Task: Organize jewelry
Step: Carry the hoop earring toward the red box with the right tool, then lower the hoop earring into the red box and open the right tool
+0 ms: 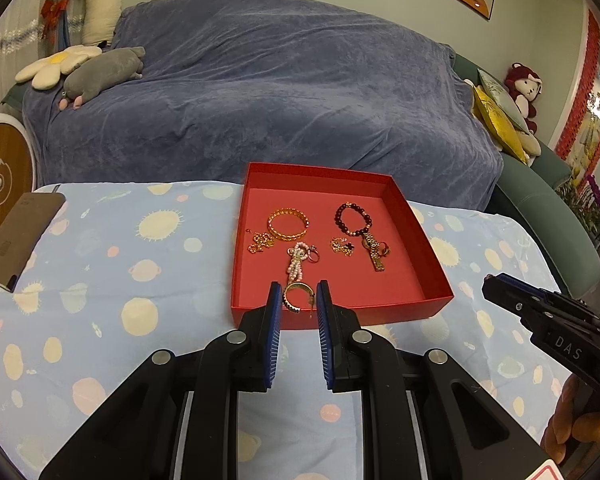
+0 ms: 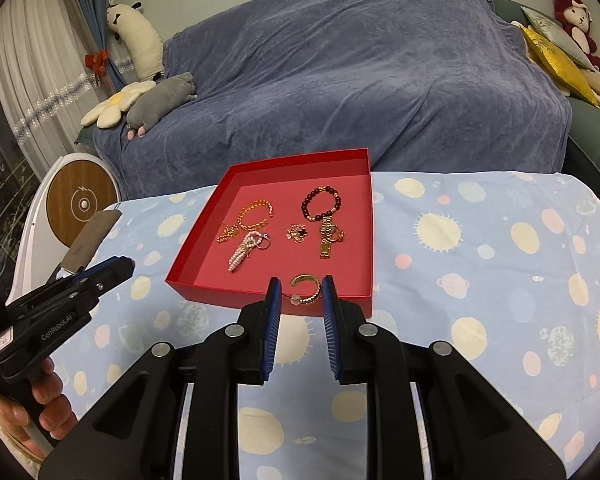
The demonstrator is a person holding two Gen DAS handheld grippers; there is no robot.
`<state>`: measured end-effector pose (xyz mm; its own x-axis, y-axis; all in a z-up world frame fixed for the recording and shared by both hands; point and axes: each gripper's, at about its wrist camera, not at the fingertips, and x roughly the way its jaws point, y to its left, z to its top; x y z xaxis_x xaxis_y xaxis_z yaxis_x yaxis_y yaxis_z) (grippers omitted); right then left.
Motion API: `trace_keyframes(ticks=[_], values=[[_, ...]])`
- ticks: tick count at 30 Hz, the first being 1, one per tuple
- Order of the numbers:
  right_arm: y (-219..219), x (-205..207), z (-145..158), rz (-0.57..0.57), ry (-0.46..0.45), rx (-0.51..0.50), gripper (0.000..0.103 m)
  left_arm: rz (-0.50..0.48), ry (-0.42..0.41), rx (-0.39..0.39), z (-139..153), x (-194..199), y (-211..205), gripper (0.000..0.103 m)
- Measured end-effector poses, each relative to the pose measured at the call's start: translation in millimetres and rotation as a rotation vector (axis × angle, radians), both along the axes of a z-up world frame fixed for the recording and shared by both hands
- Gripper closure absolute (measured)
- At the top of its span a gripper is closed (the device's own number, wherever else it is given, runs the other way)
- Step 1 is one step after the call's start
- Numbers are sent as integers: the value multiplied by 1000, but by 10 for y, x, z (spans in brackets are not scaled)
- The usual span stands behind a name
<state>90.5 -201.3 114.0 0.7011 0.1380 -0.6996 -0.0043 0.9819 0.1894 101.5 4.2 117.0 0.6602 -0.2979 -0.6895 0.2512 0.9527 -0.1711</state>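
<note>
- Hoop earring: in red box, near front wall; light, stiff, slippery; pinch across band.
- Left gripper, right gripper: fingers spread, empty.

A blue-covered sofa stands behind the table, curtains at left.

Red box on pale blue cloth dotted with cream suns and pink planets; gold bangle, dark maroon bead bracelet, blue-padded black grippers.
</note>
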Motion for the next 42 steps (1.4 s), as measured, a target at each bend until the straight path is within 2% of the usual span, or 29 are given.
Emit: trace_keyframes(ticks=[7,11,13,24,34,42], values=[[18,147,-187,17,11,-10,83,18,14,20,-150,86,159,89],[29,256,-185,23,4,-26,83,28,14,44,-190,115,207,89],[17,274,-197,18,11,-27,83,27,18,31,-182,127,219,89],[95,421,-166,18,26,-7,83,-5,24,18,-161,348,26,89],[-21,991,-62,13,45,48,83,-16,-13,42,94,953,-197,88],[-59,1410,-118,10,57,13,83,-20,27,63,-105,1492,-518,88]])
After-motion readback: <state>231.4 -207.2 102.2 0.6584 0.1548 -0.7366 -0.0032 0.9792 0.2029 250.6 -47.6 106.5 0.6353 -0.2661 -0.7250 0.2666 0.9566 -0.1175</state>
